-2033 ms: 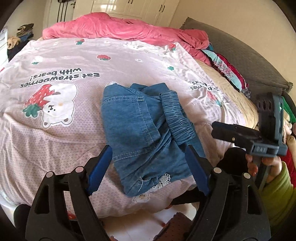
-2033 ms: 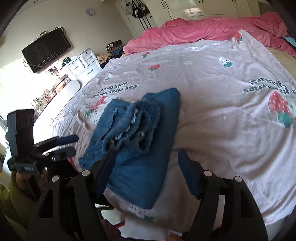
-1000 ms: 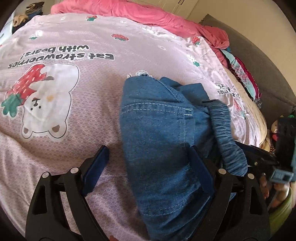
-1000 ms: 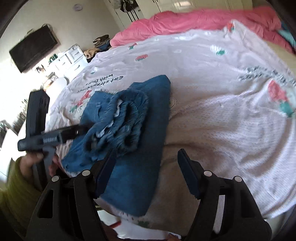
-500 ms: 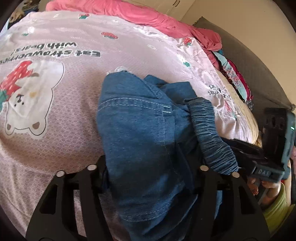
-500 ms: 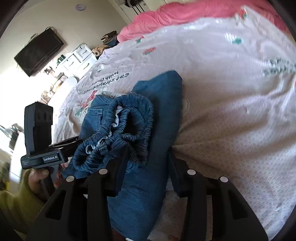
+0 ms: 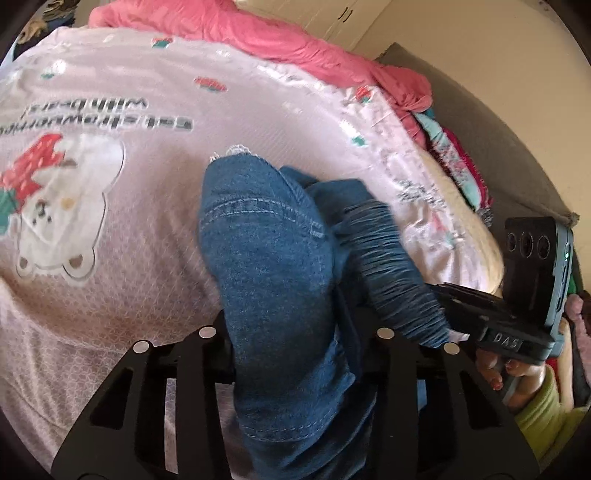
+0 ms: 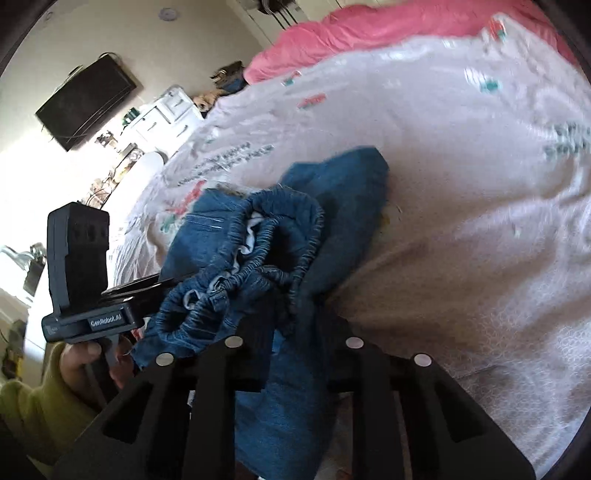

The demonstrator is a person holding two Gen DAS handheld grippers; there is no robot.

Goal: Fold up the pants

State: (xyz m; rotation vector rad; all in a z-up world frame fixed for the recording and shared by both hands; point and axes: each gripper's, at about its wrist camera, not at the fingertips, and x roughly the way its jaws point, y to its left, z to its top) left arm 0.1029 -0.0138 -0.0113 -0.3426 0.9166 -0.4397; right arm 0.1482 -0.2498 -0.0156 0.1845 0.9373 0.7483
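The folded denim pants [image 7: 266,266] lie bunched near the front edge of the pale strawberry-print bedspread [image 7: 110,229], the gathered elastic waistband [image 8: 273,251] turned toward the right side. The left gripper [image 7: 291,343] is clamped on the pants' near left portion, and the right gripper [image 8: 295,332] is pinched on the fold beside the waistband. Behind the pants, a pink quilt [image 7: 258,33] lies across the bedspread's far end.

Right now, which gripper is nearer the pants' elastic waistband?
Right. The right gripper is clamped on the pants right at the bunched waistband; the left gripper grips the denim panel beside it.
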